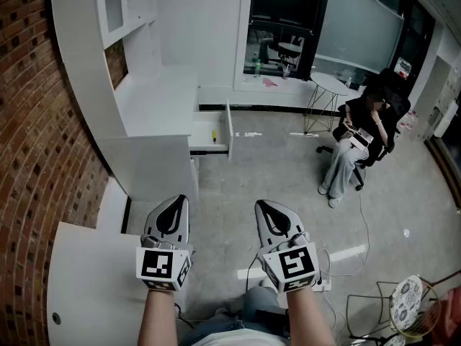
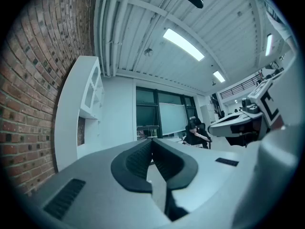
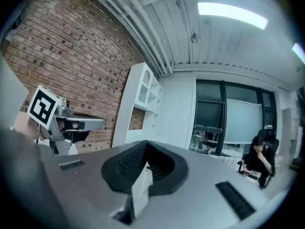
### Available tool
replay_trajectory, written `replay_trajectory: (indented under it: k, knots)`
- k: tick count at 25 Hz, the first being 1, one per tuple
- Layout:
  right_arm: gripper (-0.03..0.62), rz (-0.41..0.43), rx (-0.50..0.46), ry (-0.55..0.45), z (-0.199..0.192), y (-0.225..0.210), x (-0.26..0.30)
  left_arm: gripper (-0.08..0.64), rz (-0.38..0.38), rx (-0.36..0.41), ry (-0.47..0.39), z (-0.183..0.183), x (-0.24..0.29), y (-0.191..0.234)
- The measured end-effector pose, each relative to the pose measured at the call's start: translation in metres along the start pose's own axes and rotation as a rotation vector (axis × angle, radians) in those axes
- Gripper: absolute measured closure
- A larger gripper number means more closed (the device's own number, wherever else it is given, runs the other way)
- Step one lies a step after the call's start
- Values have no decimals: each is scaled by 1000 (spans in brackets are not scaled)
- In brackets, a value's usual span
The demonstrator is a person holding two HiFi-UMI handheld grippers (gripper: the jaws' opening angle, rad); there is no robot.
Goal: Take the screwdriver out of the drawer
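in the head view the left gripper [image 1: 175, 205] and right gripper [image 1: 268, 210] sit side by side low in the frame, pointing toward the open drawer [image 1: 229, 131] at upper centre and well apart from it. a small yellow item lying inside it looks like the screwdriver [image 1: 214, 135]. in the left gripper view the jaws are pressed together with nothing between them. in the right gripper view the jaws likewise meet, empty, with a seated person [image 3: 259, 159] at the right edge.
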State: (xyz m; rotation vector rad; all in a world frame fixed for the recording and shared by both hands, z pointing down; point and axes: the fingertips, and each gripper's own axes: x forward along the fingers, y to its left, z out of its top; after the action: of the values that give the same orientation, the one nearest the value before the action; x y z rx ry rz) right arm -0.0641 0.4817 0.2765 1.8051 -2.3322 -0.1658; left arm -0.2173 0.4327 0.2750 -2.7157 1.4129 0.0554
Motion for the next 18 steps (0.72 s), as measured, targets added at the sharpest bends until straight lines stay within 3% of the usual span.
replay_trajectory:
  k: [10,18]
  knots:
    - [583,21,-32,16,-2,-12,59,548,35,-18,10,-11,42,40]
    - [583,45,-15,-2,-21,-60,152,548,68,-21,51,-42,132,72]
